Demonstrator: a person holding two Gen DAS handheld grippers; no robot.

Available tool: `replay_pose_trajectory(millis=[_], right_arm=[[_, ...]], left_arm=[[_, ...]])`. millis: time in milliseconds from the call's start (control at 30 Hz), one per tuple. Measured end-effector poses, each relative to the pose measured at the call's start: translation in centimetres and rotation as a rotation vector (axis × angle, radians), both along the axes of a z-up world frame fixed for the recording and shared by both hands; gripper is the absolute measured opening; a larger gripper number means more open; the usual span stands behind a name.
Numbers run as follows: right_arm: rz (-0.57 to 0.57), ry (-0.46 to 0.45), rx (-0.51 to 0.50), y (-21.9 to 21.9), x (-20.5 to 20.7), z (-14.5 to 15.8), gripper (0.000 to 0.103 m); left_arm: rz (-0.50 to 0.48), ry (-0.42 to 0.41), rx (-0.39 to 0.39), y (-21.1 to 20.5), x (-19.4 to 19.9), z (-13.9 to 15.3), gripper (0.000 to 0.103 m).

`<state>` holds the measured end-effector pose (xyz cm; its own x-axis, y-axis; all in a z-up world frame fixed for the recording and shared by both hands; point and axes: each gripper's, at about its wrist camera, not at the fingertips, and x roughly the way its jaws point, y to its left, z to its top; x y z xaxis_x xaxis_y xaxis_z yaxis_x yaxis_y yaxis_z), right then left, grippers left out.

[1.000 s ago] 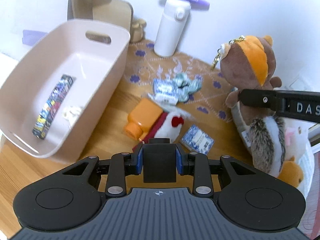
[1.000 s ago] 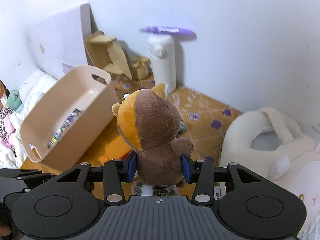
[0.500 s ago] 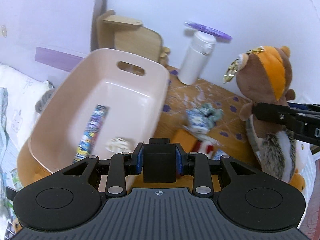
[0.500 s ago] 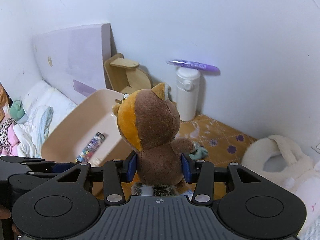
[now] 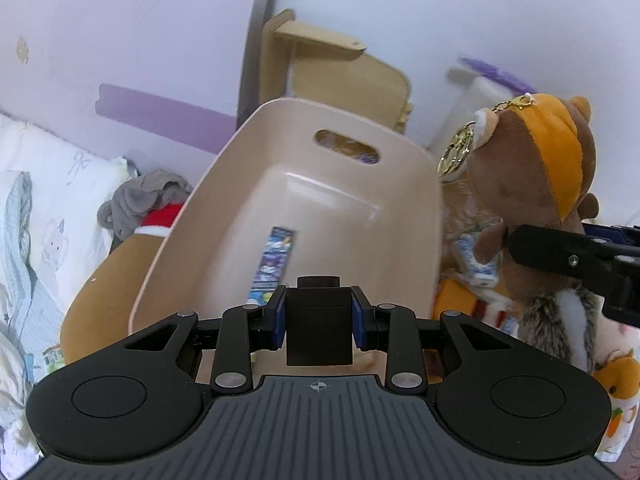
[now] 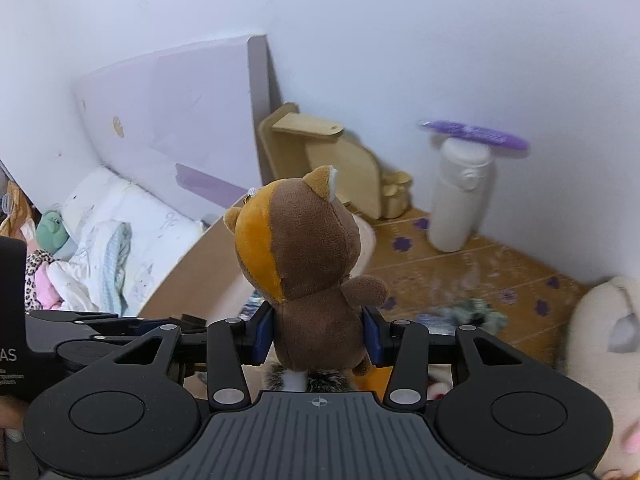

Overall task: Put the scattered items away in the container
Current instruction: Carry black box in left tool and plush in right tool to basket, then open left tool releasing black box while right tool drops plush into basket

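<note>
My right gripper [image 6: 318,340] is shut on a brown and orange plush squirrel [image 6: 308,264] and holds it up in the air beside the pink bin [image 5: 320,184]. The squirrel also shows in the left wrist view [image 5: 536,184], to the right of the bin. My left gripper [image 5: 319,320] is shut on a black box [image 5: 319,332] and hovers over the bin's near rim. In the bin lies a colourful long packet [image 5: 272,264]. Blue packets [image 5: 476,264] and an orange bottle [image 5: 452,304] lie on the mat to the right of the bin.
A white flask [image 6: 460,196] with a purple comb on top stands by the wall. A wooden stand [image 5: 340,68] is behind the bin. Bedding [image 6: 112,240] and plush toys [image 5: 148,208] lie left. A cream plush bag [image 6: 604,320] sits right.
Both grippers have risen and swung left toward the bin. The squirrel has travelled with the right gripper, and the black box with the left one, from the mat to the bin's near rim.
</note>
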<state>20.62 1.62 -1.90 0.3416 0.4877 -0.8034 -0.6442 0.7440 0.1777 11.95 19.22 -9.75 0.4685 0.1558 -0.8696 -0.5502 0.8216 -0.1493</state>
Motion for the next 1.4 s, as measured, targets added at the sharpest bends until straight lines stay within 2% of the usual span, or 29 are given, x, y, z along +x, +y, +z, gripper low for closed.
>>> replay_pose_trajectory(millis=[500,867,967,1133,1167,1400], right_arm=[[0.004,0.133,-0.025,6.9,2.2,-5.8,0.042],[0.005,0.187,-0.080,9.4,3.5,-9.8,0.043],[0.007,0.211,-0.087,9.5,3.6,-10.5,0.045],[0.006,0.208,-0.061,9.1,3.4,-10.1,0.056],[0.008,0.194,-0.060,9.0,3.3,-9.7,0.061],[-0.021,0.129,-0.025,7.0,3.0,-6.7,0.068]], left_arm=[[-0.017,0.109,0.003,3.8,1.3,-4.9,0.032],[-0.030,0.187,0.020,4.4,2.4,-7.7,0.032],[-0.034,0.187,0.018,4.3,2.3,-8.0,0.032],[-0.043,0.170,0.022,4.0,2.4,-7.5,0.055],[-0.044,0.166,0.023,3.9,2.4,-7.4,0.056],[-0.045,0.155,0.029,2.9,2.4,-6.7,0.060]])
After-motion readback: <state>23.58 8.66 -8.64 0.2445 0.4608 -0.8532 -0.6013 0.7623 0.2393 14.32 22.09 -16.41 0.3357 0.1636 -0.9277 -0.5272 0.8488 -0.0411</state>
